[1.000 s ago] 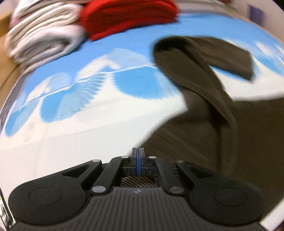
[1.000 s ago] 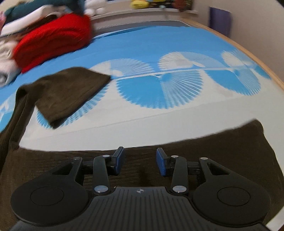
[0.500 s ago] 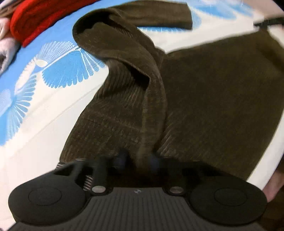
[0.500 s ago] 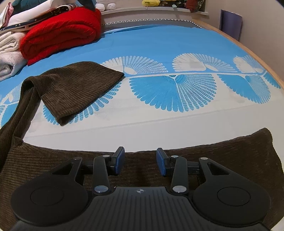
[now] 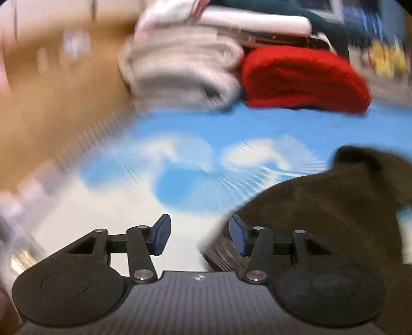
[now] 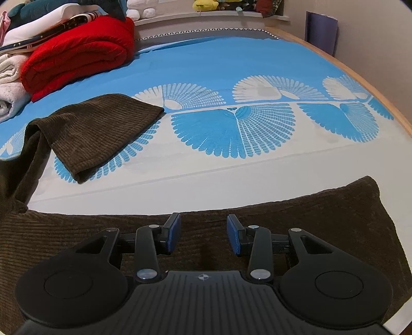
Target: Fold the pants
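Dark brown corduroy pants [image 6: 309, 214] lie on the blue and white bed sheet [image 6: 231, 64]. One leg [image 6: 97, 128] is bent back and lies doubled at the left. My right gripper [image 6: 203, 233] hovers open just above the near strip of cloth, with nothing pinched between its blue pads. The left wrist view is blurred by motion. There my left gripper [image 5: 199, 235] has its jaws opening over bare sheet, and the edge of the pants [image 5: 322, 206] sits beside its right fingertip [image 5: 237, 234], not pressed by either pad.
A folded red blanket [image 6: 77, 54] and white towels [image 5: 180, 72] are stacked at the far left of the bed. A wooden bed rim [image 6: 360, 77] curves along the right, with a wall behind it. Plush toys [image 6: 206, 3] line the back shelf.
My left gripper went from shut to open and swung off the pants toward the towel stack at the left. The right gripper has stayed in place, open as before.
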The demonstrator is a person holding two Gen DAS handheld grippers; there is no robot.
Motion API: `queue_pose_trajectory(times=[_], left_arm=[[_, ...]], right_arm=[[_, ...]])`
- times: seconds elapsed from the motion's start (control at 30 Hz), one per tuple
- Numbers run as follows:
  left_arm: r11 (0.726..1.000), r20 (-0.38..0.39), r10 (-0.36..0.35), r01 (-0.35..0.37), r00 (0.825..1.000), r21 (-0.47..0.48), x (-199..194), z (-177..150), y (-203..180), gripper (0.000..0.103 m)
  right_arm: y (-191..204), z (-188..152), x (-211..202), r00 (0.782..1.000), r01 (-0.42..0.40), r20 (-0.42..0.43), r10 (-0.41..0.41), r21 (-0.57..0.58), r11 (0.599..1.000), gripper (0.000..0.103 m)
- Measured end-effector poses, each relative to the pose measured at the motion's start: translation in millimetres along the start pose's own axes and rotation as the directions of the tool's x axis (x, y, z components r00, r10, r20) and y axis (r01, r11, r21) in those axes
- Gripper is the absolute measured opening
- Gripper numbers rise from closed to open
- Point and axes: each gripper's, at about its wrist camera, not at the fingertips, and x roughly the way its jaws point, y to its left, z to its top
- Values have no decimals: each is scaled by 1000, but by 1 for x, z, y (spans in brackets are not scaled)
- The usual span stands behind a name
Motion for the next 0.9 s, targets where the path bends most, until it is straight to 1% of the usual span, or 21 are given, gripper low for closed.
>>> queue_pose_trajectory(times=[0.03, 0.07, 0.1, 0.13, 0.2, 0.27, 0.3, 0.37, 0.4, 0.43, 0.5, 0.57, 0.6, 0.63, 0.67, 0.7, 0.73, 0.77, 0.8, 0.83, 0.9], left_arm=[[998, -58, -49, 47, 997, -44, 4, -2, 9, 55], [994, -108, -94, 86, 990, -69, 9, -4, 13, 54], [989, -157, -134, 122, 978, -86, 16, -8, 19, 54], [984, -203, -162, 142, 966, -109, 19, -13, 24, 55], [974, -283, -196, 152, 939, -167, 27, -28, 37, 57], [956, -368, -253, 173, 895, -236, 38, -38, 54, 61], [949, -416, -277, 178, 866, -260, 44, -46, 57, 65], [946, -511, -305, 193, 804, -261, 51, -63, 53, 65], [946, -538, -315, 212, 782, -245, 51, -69, 48, 65], [944, -554, -328, 243, 765, -224, 53, -71, 42, 65], [937, -576, -346, 307, 741, -168, 50, -78, 30, 66], [935, -600, -331, 341, 729, -101, 48, -86, 18, 67], [935, -611, -313, 349, 727, -63, 46, -92, 12, 67], [933, -625, -292, 359, 724, -21, 44, -96, 7, 65], [930, -629, -272, 368, 729, 24, 42, -100, 2, 64], [922, -615, -258, 381, 745, 74, 37, -102, -3, 55], [911, -605, -250, 395, 756, 117, 32, -104, -7, 48], [901, -593, -232, 400, 771, 168, 26, -106, -11, 44], [893, -583, -219, 401, 783, 203, 22, -107, -15, 37], [887, -573, -211, 402, 792, 228, 18, -108, -16, 33], [883, -562, -205, 400, 801, 248, 14, -109, -15, 29]], right_arm=[[0, 0, -1, 1000, -2, 2, 2, 0, 1000, 41], [0, 0, -2, 1000, -3, 4, 3, -2, 1000, 41], [-1, 0, -2, 1000, -2, 5, 2, -1, 1000, 41], [-1, 0, -2, 1000, -1, 5, 1, 1, 1000, 41], [0, 1, -4, 1000, -6, 10, 6, 8, 1000, 41], [2, 2, -6, 1000, -13, 15, 13, 9, 1000, 41], [4, 3, -7, 1000, -18, 18, 18, 9, 1000, 41], [8, 4, -8, 999, -30, 24, 30, 7, 1000, 41], [11, 4, -9, 999, -35, 27, 35, 2, 999, 41], [13, 4, -10, 999, -37, 29, 37, -1, 999, 41], [17, 5, -10, 999, -40, 26, 41, -7, 999, 41], [21, 6, -11, 999, -43, 26, 43, -5, 999, 41], [22, 6, -11, 999, -46, 28, 46, -3, 999, 41], [23, 6, -12, 998, -47, 30, 47, 0, 999, 41], [25, 6, -12, 998, -48, 30, 47, 1, 999, 41], [26, 7, -13, 998, -48, 28, 48, 3, 999, 41], [28, 7, -13, 998, -48, 29, 48, 4, 999, 41], [30, 7, -14, 998, -48, 31, 48, 3, 999, 41], [33, 7, -15, 998, -48, 33, 48, 3, 999, 41], [34, 7, -15, 998, -48, 35, 48, 3, 999, 41], [39, 8, -16, 998, -51, 41, 51, 5, 999, 41]])
